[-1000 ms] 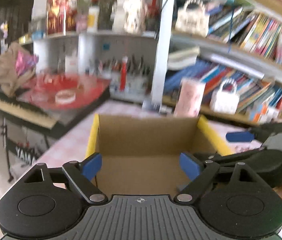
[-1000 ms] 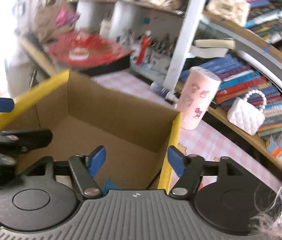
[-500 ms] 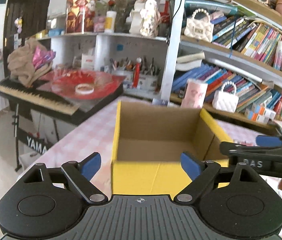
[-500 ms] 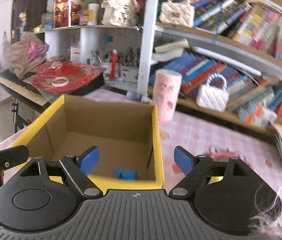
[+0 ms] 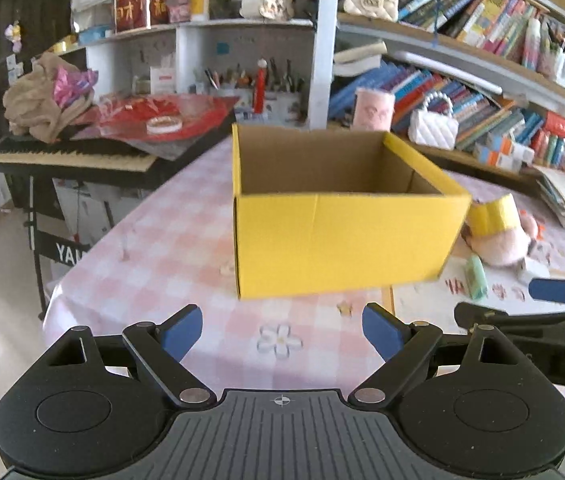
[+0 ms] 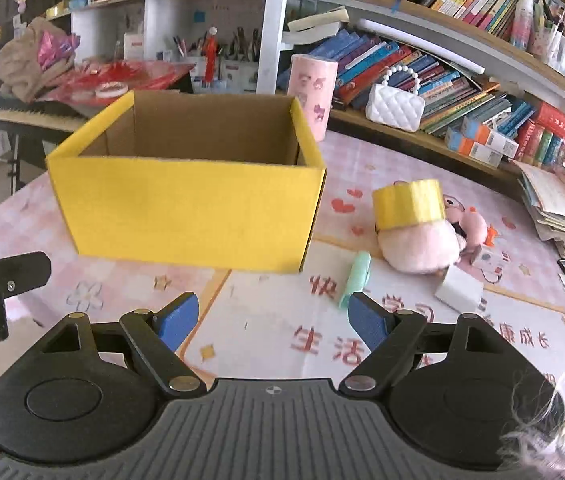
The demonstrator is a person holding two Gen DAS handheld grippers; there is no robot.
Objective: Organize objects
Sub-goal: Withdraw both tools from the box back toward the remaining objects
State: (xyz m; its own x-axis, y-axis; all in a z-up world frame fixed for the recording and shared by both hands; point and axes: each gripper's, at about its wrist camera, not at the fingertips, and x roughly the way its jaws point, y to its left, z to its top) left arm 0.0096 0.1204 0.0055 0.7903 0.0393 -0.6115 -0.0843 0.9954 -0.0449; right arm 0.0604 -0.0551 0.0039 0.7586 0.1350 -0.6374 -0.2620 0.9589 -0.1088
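With both claws hanging over the pink checked tablecloth (image 5: 170,248), the open yellow cardboard box (image 6: 186,204) sits at twelve o'clock from the left gripper (image 5: 282,330) and at about eleven from the right gripper (image 6: 270,318). Each claw stands spread with nothing between its blue pads. Loose things wait to the right of the box: a pink plush toy with a yellow paper band (image 6: 422,236) at one o'clock in the right wrist view, a mint-green clip-shaped piece (image 6: 356,278) just ahead of the right pad, and a small white block (image 6: 458,288) at two o'clock.

My guess is the next pick is one of these. The plush is soft and round, so a shallow pinch could slip off, or catch only the paper band and pull it loose. The green piece lies flat, so pads coming in steeply may scrape the cloth and nudge it away
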